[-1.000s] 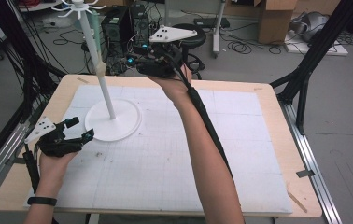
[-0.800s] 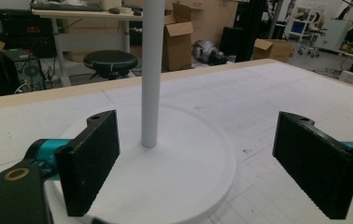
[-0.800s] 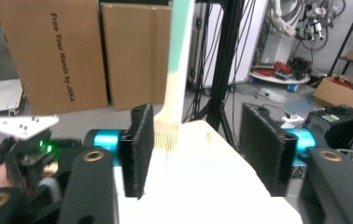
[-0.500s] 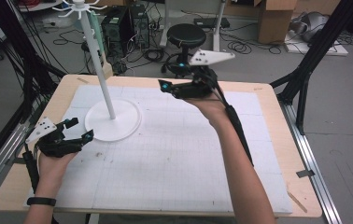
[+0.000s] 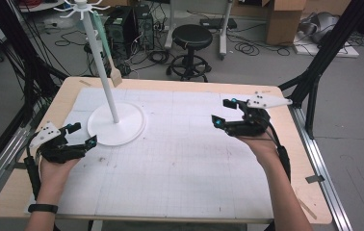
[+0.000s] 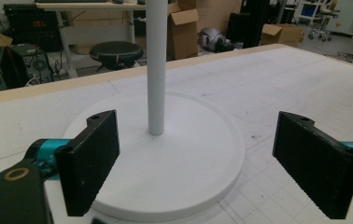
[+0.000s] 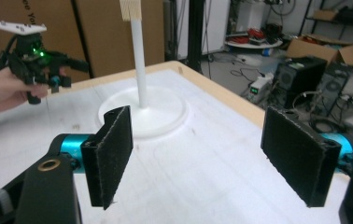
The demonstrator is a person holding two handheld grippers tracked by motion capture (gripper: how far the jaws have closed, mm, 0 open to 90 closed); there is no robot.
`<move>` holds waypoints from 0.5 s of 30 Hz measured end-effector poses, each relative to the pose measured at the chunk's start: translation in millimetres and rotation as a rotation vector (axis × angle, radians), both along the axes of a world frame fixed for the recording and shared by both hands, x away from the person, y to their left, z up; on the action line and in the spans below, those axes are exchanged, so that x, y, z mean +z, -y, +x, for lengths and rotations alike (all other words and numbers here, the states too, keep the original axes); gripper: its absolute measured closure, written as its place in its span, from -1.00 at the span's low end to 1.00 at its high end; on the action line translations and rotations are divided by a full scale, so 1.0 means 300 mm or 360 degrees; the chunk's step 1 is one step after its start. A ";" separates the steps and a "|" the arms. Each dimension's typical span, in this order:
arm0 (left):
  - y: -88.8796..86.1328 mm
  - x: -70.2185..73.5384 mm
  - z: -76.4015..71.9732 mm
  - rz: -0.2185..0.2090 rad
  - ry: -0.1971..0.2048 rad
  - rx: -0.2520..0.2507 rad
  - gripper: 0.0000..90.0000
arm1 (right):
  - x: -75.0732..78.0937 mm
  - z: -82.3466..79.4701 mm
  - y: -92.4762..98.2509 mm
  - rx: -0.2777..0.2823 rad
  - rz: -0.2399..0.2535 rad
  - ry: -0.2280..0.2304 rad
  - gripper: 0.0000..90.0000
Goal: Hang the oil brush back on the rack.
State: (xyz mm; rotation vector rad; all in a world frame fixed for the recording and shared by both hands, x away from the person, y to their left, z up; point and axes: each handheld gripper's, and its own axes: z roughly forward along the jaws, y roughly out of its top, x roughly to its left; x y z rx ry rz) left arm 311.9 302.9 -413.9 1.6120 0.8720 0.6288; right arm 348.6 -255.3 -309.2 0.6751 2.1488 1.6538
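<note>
A white rack stands at the table's left: a round base (image 5: 127, 131), a tall pole (image 5: 104, 72) and hooks on top. A utensil with a pale green handle and a tan blade (image 5: 116, 76) hangs from one hook. My left gripper (image 5: 84, 134) rests open just left of the base, which lies between its jaws in the left gripper view (image 6: 198, 140). My right gripper (image 5: 222, 111) hovers over the table's right side, pointing left. Its jaws have just been opening and stand open with nothing between them (image 7: 198, 154). The right gripper view also shows the rack's base (image 7: 165, 116) and the left gripper (image 7: 69, 72).
A white gridded mat (image 5: 180, 168) covers the wooden table (image 5: 286, 144). Behind the far edge stand a black stool (image 5: 192, 36), computer cases (image 5: 122, 24) and loose cables. Black frame legs (image 5: 324, 53) rise at both sides.
My right gripper has pulled away from the rack's upper part, moving right and down to the table's right side, and its jaws have spread. The left gripper has stayed put.
</note>
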 end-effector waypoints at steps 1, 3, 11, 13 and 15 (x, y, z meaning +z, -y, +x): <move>0.002 -0.001 0.000 -0.0001 -0.0002 0.0001 -0.66 | -0.018 -0.010 0.020 -0.0007 0.0003 -0.0006 -0.46; 0.005 -0.001 0.001 0.0002 0.0001 -0.0003 -0.66 | -0.053 -0.030 0.057 -0.0036 0.0006 -0.0030 -0.49; 0.010 -0.008 0.013 -0.0008 -0.0004 0.0010 -0.66 | -0.188 -0.100 0.175 -0.0100 0.0037 -0.0102 -0.57; 0.011 -0.009 0.014 -0.0009 -0.0004 0.0009 -0.66 | -0.216 -0.116 0.196 -0.0124 0.0037 -0.0108 -0.59; 0.011 -0.010 0.015 -0.0003 -0.0006 0.0006 -0.66 | -0.242 -0.131 0.216 -0.0153 0.0038 -0.0116 -0.60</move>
